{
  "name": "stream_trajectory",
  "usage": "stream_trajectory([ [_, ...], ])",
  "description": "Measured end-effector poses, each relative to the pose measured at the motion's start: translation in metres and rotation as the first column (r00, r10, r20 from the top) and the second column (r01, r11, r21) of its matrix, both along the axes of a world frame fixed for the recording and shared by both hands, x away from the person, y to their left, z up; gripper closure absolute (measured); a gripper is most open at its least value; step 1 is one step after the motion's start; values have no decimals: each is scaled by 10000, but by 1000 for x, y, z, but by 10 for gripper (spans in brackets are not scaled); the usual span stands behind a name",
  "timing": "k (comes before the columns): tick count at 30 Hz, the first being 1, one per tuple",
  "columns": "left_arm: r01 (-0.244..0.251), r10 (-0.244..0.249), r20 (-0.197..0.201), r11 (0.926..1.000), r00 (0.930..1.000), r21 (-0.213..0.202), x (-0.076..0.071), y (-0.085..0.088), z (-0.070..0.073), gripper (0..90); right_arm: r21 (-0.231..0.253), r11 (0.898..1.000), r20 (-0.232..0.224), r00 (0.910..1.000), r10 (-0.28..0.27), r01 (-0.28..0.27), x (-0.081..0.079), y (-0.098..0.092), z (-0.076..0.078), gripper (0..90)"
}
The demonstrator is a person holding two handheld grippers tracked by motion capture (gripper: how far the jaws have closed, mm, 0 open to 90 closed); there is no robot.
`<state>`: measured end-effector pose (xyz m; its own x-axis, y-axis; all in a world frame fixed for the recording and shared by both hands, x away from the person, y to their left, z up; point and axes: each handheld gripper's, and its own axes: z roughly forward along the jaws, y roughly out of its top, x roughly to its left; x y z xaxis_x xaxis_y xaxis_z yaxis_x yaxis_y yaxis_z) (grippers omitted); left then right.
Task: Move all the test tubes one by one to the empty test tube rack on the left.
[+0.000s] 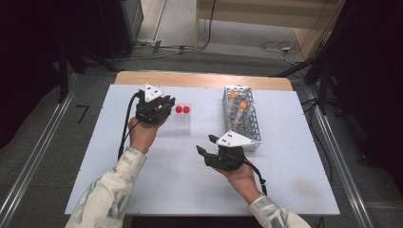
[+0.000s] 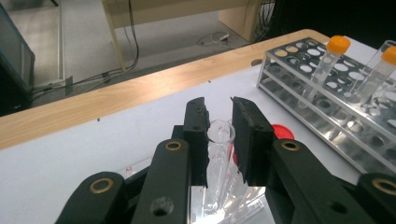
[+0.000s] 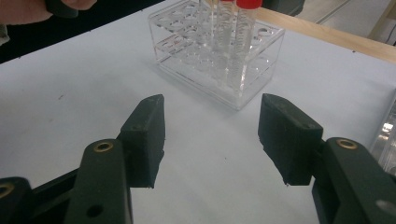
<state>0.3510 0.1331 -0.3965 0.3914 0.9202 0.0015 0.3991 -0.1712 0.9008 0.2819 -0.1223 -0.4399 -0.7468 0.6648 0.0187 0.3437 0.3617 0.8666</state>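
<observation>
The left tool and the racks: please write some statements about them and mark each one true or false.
1. The left tool is closed on an uncapped clear tube. True.
2. The right tool holds an orange-capped tube. False: its jaws stand wide apart over the white table, with nothing between them.
3. The metal rack holds two orange-capped tubes. True.
4. The red-capped tubes stand in the metal rack. False: they stand in the clear plastic rack.

two racks (image 1: 257, 124) (image 1: 181, 124), two orange-capped tubes (image 1: 233, 95) (image 1: 243, 105), two red-capped tubes (image 1: 179, 109) (image 1: 186, 109).
</observation>
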Motion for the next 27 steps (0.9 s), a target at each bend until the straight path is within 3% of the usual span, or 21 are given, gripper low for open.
stream_trajectory([
  [12, -64, 64, -84, 10000, 9999, 23, -2, -2, -16, 764, -53, 10000, -8, 10000, 3, -3, 0, 1, -1, 398],
  [27, -31, 31, -36, 10000, 10000, -66, -3, -3, -15, 736, -66, 10000, -3, 10000, -2, 2, 0, 1, -1, 399],
])
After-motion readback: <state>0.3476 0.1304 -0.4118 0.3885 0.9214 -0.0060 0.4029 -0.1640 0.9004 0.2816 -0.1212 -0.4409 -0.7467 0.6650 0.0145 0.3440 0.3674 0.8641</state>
